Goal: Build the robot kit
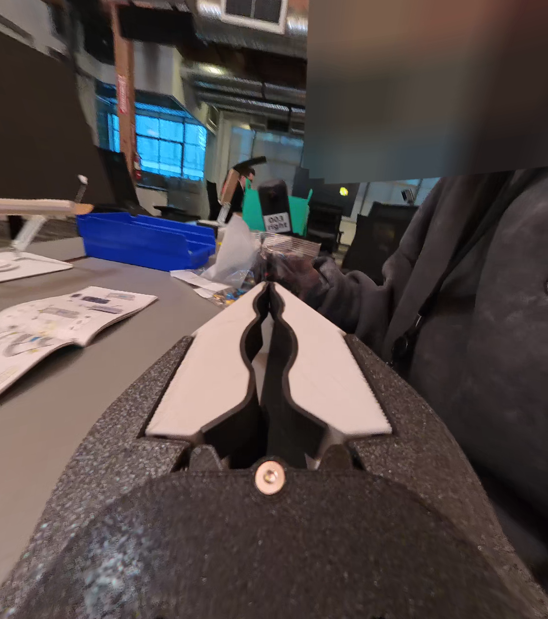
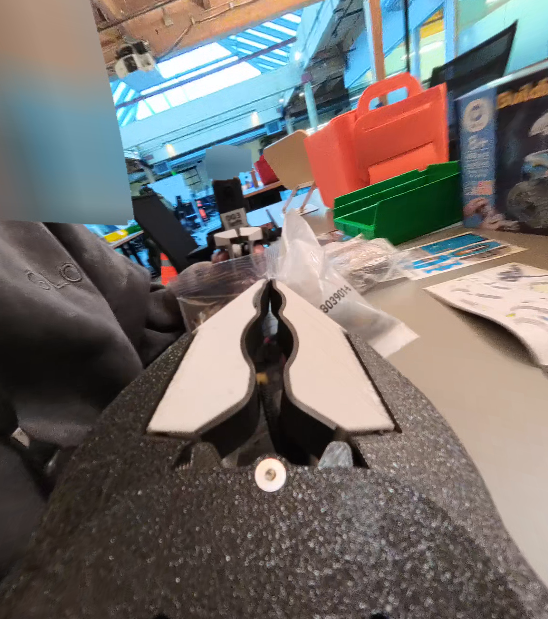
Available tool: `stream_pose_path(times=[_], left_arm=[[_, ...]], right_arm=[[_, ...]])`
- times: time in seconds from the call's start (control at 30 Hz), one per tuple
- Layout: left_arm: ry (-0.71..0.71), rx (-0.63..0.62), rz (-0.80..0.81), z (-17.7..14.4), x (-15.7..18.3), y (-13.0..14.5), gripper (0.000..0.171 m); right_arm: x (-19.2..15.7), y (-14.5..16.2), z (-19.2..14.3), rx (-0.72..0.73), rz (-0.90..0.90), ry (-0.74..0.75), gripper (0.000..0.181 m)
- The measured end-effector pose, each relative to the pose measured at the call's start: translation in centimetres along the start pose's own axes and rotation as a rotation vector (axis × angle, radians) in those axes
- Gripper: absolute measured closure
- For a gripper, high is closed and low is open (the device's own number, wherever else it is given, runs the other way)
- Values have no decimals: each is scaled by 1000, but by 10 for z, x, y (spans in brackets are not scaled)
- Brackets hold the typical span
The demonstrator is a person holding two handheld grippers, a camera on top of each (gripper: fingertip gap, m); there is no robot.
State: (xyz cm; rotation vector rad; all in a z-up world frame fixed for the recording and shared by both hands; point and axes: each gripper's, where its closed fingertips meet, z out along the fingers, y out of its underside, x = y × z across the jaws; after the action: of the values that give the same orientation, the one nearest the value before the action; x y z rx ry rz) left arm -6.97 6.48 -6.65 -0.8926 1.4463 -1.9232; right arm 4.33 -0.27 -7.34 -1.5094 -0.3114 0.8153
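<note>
My left gripper (image 1: 269, 284) has its jaws closed, pinching the edge of a clear plastic bag of small parts (image 1: 287, 249) held up over the grey table (image 1: 105, 385). My right gripper (image 2: 269, 283) is also closed on the same clear bag (image 2: 219, 278) from the opposite side. Each gripper shows in the other's view, facing it across the bag: the right one in the left wrist view (image 1: 277, 207), the left one in the right wrist view (image 2: 239, 236). A person's dark grey sweatshirt (image 1: 483, 335) is close beside both grippers.
An open instruction booklet (image 1: 48, 321) (image 2: 517, 301), a white plastic bag (image 2: 316, 284) and a blue sticker sheet (image 2: 460, 251) lie on the table. A blue bin (image 1: 145, 237), a green bin (image 2: 399, 201), an orange case (image 2: 383, 134) and a printed box (image 2: 533, 150) stand behind. Spacing between my two grippers at the tips: around 15 cm.
</note>
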Motion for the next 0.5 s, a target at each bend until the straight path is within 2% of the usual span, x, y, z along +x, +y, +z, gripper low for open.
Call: stream_pose_path(times=[0.07,0.13,0.2,0.27,0.3,0.33,0.43,0.5], left_arm=[[24,-94,-15,30,6,16,171],[-14,-152,9,44,4,29,171],[-13,-150,6,51,6,32,171],[-33,-117,-26,57,1,30,170],[-54,-89,-58,61,-6,27,151],[-50,-66,-92,64,-9,24,141],[58,-48,-152,73,3,24,137],[82,-44,-144,72,8,23,138]], right_arm=[[-11,7,17,-10,48,-69,181],[-13,3,17,18,99,-111,181],[-11,0,14,41,131,-129,181],[-25,2,17,28,179,-236,181],[-32,6,21,5,207,-287,181],[-39,13,25,-34,244,-341,181],[-46,27,36,-107,258,-382,181],[-58,15,29,-57,347,-507,181]])
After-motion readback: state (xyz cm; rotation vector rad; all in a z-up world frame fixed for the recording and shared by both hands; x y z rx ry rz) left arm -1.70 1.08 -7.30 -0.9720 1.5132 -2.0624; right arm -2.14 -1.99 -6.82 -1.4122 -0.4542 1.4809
